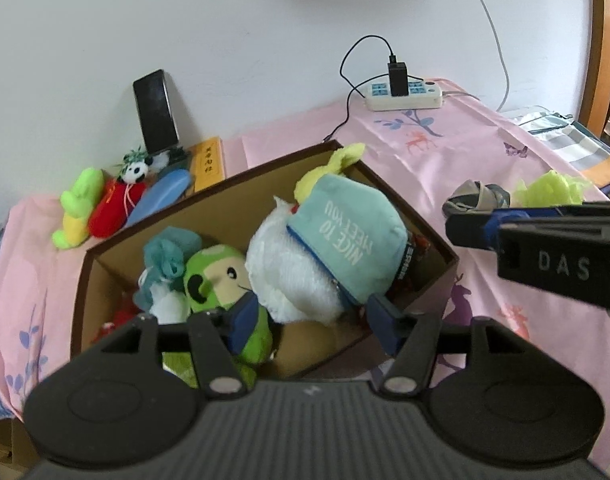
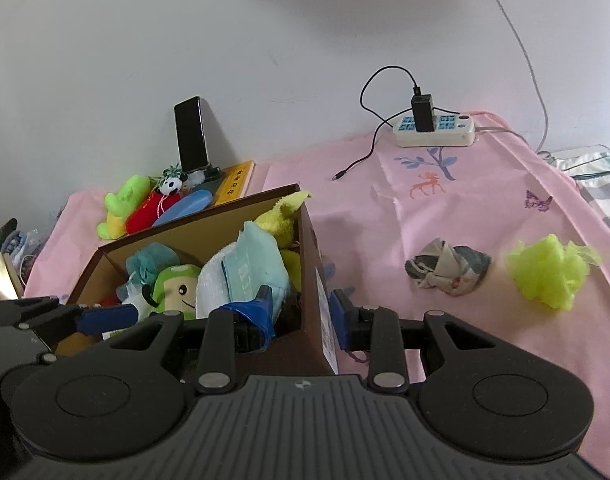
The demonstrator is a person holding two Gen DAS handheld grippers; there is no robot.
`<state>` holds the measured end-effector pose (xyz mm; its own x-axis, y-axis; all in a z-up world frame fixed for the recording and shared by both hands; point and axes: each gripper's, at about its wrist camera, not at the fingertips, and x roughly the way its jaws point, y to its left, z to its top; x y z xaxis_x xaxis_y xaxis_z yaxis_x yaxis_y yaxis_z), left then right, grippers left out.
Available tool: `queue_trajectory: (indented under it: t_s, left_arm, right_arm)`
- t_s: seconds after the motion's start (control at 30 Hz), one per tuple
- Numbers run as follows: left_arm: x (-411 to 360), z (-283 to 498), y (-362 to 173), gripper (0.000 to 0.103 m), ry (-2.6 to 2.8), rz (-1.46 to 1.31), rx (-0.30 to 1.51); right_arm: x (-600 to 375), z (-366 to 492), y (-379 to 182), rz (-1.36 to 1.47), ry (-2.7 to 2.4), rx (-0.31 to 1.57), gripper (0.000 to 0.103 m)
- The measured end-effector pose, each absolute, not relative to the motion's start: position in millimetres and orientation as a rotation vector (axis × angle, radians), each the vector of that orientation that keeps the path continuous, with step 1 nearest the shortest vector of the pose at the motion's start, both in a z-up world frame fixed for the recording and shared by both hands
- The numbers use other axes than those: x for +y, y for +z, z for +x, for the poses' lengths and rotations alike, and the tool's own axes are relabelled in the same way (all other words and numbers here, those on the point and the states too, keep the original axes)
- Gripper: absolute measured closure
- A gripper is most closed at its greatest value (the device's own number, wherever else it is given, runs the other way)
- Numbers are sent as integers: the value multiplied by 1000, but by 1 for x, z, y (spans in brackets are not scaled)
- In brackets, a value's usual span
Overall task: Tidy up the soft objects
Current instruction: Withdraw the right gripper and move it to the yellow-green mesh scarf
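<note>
**Box nearly full, two strays left on the cloth**

Left gripper (image 1: 309, 316) hangs spread over the box (image 1: 445, 258), nothing between its pads. Right gripper (image 2: 301, 312) stands open too, straddling the box's near wall, empty. Inside: pouch (image 1: 353, 224), towel (image 1: 289, 268), green doll (image 1: 217, 276). Still out: the sock bundle (image 2: 449, 270) and the green puff (image 2: 549, 274). Only the left view reads the pouch's lettering; the right view shows both strays whole.

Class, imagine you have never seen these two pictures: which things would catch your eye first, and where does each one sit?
First comes the brown cardboard box in the middle of the pink cloth, heaped with soft toys, a teal pouch on top. To its right on the cloth lie a neon-green puff and a crumpled grey cloth. Behind, a phone leans on the wall.
</note>
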<state>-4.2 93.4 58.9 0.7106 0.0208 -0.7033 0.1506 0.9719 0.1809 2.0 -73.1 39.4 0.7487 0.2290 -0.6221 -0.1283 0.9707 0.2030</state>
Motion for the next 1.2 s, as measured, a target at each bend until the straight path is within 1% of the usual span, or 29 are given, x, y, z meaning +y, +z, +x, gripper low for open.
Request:
queue_trajectory:
  t_s: [0.43,1.2]
  left_arm:
    - [83,-14,59,36,-34,217,803]
    - [34,-25,52,34,-128,267,835]
  right_arm:
    - [-82,-20,29,121,135,684,89]
    - [-121,-36,6,184,68,790,89]
